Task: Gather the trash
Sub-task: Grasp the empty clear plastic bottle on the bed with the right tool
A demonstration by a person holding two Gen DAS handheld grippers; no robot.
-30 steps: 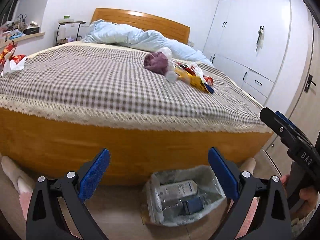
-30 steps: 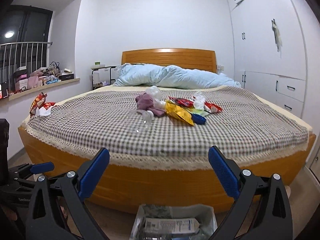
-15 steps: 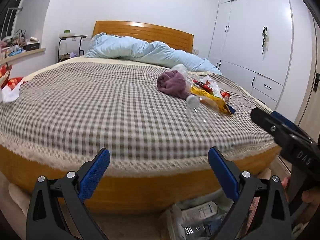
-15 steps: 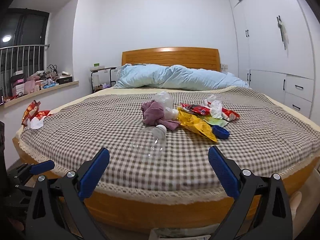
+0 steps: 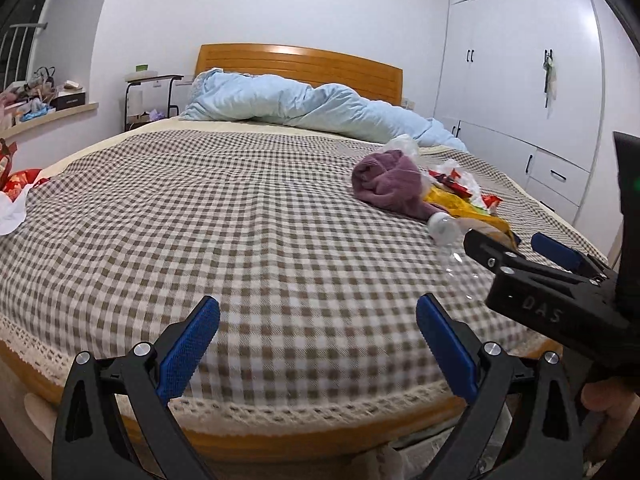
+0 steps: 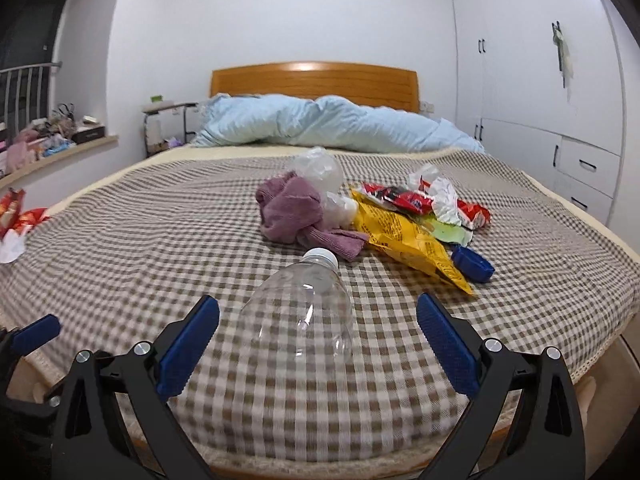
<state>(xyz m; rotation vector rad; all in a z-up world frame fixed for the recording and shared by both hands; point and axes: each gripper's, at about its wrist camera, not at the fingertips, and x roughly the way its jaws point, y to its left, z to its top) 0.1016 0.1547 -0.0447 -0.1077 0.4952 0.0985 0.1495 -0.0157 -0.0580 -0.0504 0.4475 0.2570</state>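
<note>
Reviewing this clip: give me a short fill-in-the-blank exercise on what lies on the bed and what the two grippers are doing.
1. The clear plastic bottle lies on its side just ahead of the ____ gripper's open fingers.
2. The left gripper holds ____.
3. The crumpled cloth beside the yellow wrapper is ____ in colour.
4. The bottle's cap is ____.

Missing words: right; nothing; purple; white

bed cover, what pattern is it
The bed cover is a brown-and-white check with a cream lace edge, clearest in the right wrist view.
</note>
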